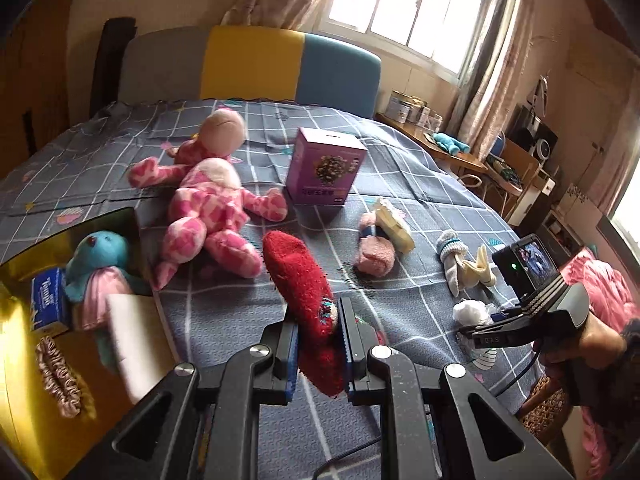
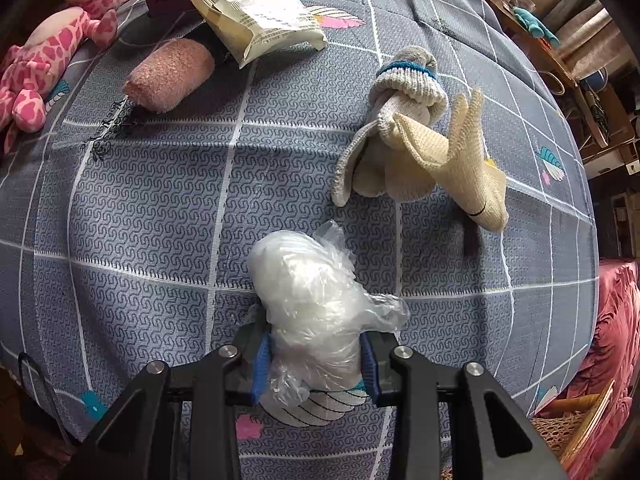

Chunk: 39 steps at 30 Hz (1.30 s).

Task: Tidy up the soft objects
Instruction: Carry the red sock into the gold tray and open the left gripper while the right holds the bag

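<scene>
Between the two fingers of the left gripper (image 1: 318, 344) a fuzzy red sock (image 1: 302, 280) is held tight, lifted a little off the grey checked bed sheet (image 1: 400, 184). To the left of this gripper an open gold box (image 1: 24, 280) is seen, with a blue plush toy (image 1: 98, 264), a small blue tissue pack (image 1: 48, 300) and a pink hair scrunchie (image 1: 60, 376) already inside. Ahead of the gripper two pink spotted plush dolls (image 1: 208, 204) and a purple cardboard box (image 1: 324, 166) lie on the bed.

The right gripper (image 2: 316, 368) is closed around a crinkly clear plastic bag with something white inside (image 2: 308, 300), which is resting on the sheet. Just ahead of it and to the right a bundle of grey and cream knitted socks (image 2: 416, 148) is found. Farther ahead to the left a rolled pink fluffy sock (image 2: 170, 74) and a cream paper packet (image 2: 260, 20) are seen.

The step in hand seems to be the picking up of soft things. Next, the red sock is likely to be carried left, over the gold box, and let go there. The fingers must be opened only once the sock is above the box, or it could drop on the edge.
</scene>
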Available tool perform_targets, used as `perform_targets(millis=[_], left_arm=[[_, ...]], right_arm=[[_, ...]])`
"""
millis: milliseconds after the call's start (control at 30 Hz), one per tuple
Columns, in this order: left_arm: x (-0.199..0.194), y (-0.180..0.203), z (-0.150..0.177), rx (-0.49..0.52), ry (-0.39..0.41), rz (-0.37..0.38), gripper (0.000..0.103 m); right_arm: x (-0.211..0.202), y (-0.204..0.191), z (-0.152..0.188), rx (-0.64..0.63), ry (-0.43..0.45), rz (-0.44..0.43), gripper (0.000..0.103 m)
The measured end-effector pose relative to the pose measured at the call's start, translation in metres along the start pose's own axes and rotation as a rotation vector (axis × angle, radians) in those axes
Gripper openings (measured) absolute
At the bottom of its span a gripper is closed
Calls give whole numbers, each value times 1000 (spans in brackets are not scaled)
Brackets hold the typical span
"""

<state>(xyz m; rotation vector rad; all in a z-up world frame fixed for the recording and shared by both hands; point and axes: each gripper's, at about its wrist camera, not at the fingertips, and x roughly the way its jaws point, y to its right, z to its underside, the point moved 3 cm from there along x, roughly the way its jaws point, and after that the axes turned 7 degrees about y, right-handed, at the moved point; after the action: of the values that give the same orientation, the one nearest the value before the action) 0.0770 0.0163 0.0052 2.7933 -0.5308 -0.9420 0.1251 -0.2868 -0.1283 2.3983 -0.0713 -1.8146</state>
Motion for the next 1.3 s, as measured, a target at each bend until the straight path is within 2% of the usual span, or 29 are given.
perform_targets(millis=[200, 367, 567, 633, 833, 900, 1067, 1133, 1200, 1300], left_arm=[[-37, -69, -7, -123, 44, -82, 17], [-71, -148, 4, -217, 65, -244, 17], [-93, -223, 32, -288, 22, -420, 17], [-92, -241, 38, -305, 0, -455, 17], [-64, -274, 35, -255, -81, -527, 18], [-49, -281, 31, -238, -117, -533, 18], [-24, -295, 27, -245, -146, -554, 24], [-21, -296, 26, -256, -140, -559, 33], [-24, -296, 25, -274, -118, -565, 46], [-31, -291, 25, -257, -88, -595, 53]], right_arm=[[-1, 0, 2, 3, 6, -7, 36], [-4, 3, 1, 5, 10, -16, 36], [-5, 4, -1, 7, 12, -21, 36], [-5, 4, -1, 7, 12, -22, 36], [-5, 4, -1, 8, 13, -25, 36], [-5, 5, 0, 8, 14, -26, 36], [-4, 5, -1, 6, 14, -25, 36], [-4, 6, -1, 6, 14, -24, 36], [-4, 6, -1, 6, 14, -24, 36], [-4, 6, -1, 7, 14, -25, 36]])
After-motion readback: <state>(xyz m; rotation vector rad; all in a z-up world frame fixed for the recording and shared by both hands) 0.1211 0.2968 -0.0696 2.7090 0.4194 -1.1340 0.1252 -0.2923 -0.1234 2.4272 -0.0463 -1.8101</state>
